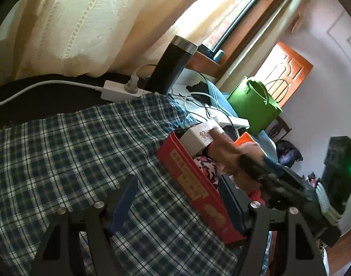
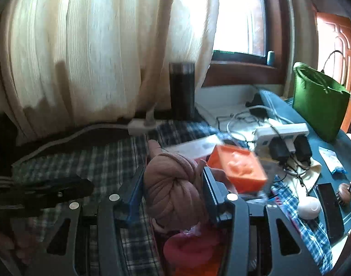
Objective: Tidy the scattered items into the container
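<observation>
Your right gripper (image 2: 173, 193) clamps a knotted brown cloth bundle (image 2: 175, 191) above the red rectangular tin (image 1: 196, 184); your left gripper (image 1: 180, 197) gapes empty, straddling the tin's wall over the blue-green plaid tablecloth (image 1: 72, 149), cream curtains (image 1: 83, 23) behind.

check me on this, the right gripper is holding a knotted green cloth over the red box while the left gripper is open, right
Not quite: the knotted cloth is brownish pink, not green, as the right wrist view shows. The rest holds: the right gripper is shut on it above the red box, and the left gripper is open.

Black tumbler (image 2: 182, 90) by the curtain (image 2: 95, 46) — green bag (image 2: 318, 101) well apart.
</observation>
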